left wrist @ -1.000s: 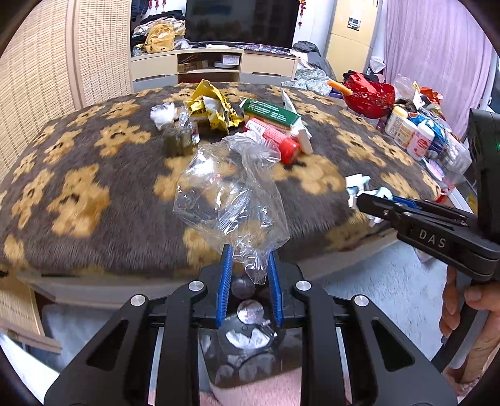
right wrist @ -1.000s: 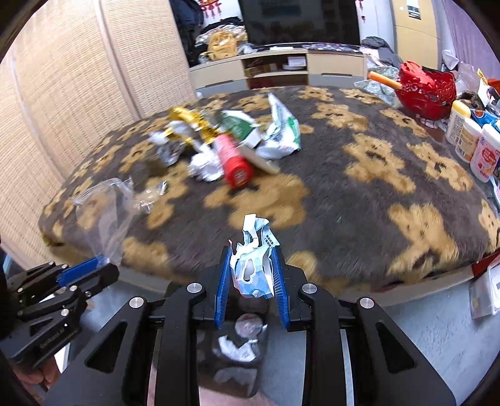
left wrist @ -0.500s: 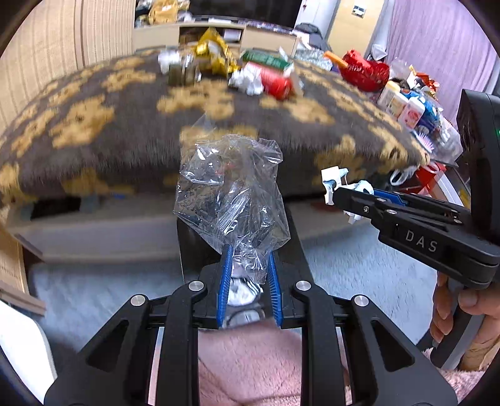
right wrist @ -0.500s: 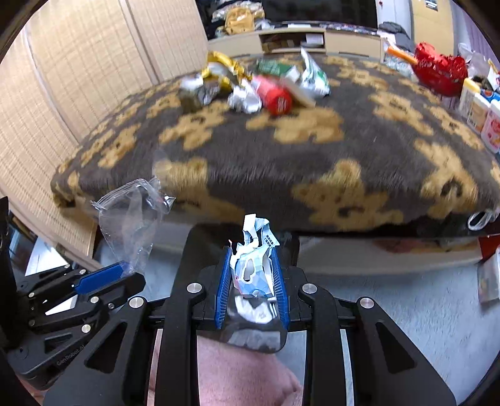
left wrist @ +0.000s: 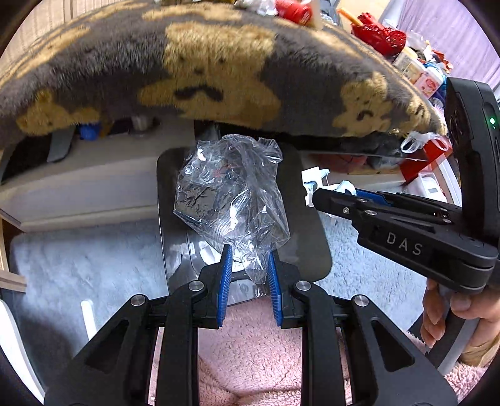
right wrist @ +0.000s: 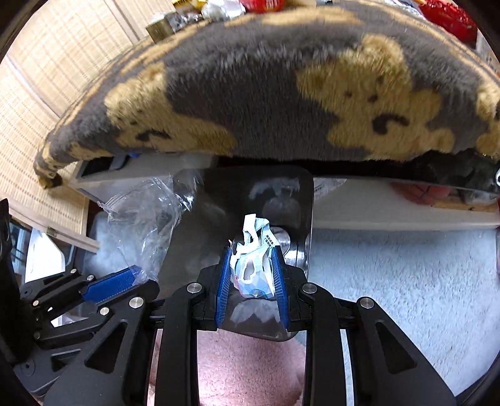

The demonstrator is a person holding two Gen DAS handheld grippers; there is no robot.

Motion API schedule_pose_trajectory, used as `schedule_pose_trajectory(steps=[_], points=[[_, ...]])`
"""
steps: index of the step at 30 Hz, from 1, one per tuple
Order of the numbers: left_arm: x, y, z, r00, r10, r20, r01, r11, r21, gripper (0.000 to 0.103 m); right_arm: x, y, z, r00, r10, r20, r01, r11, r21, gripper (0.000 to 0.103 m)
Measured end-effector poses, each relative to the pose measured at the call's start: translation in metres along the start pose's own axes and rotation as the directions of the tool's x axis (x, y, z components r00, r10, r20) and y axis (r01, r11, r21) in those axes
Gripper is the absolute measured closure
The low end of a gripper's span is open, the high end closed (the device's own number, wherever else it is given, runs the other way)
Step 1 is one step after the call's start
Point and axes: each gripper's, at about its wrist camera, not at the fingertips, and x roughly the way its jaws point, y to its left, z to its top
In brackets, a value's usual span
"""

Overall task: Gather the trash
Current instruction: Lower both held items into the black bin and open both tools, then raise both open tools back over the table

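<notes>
My left gripper [left wrist: 248,265] is shut on a crumpled clear plastic bag [left wrist: 229,200], held above a dark grey trash bin [left wrist: 304,218] on the floor below the table edge. My right gripper [right wrist: 251,268] is shut on a crumpled white and blue wrapper [right wrist: 254,250], over the same bin [right wrist: 237,193]. The right gripper also shows in the left wrist view [left wrist: 315,193], beside the bag. The left gripper [right wrist: 125,278] and the bag [right wrist: 147,215] show at the left of the right wrist view. More trash [left wrist: 293,9] lies on the table top.
The table's furry bear-pattern cover [left wrist: 218,71] overhangs just above the bin. A pale blue rug [right wrist: 390,281] covers the floor and a pink cloth [left wrist: 250,343] lies under the grippers. Bottles and a red item [left wrist: 378,31] stand at the table's right end. A woven screen [right wrist: 47,93] stands left.
Both grippers have come down from table height to below the table edge, over the bin. Each keeps its hold on its piece of trash.
</notes>
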Motion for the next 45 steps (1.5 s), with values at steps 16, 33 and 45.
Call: schedule_pose_trajectory(steps=[16,33,45], points=[[0.031,0.015,0.01,0.998,0.001,-0.068,-0.004,1.0,-0.03,0.071,0.025,-0.012,0.016,0.998,0.023,-0.053,-0.021,0.999,0.039,0.057],[-0.031,0.01,0.02,0.992,0.102,0.069,-0.101,0.995,-0.015,0.008,-0.031,-0.016,0.029,0.995,-0.038,0.093,0.034,0.999,0.042,0.004],[-0.086,0.003,0.05,0.969,0.139,0.206,-0.14,0.99,-0.009,0.008,-0.091,-0.028,0.055,0.972,-0.047,0.229,0.034,0.998,0.058,0.004]])
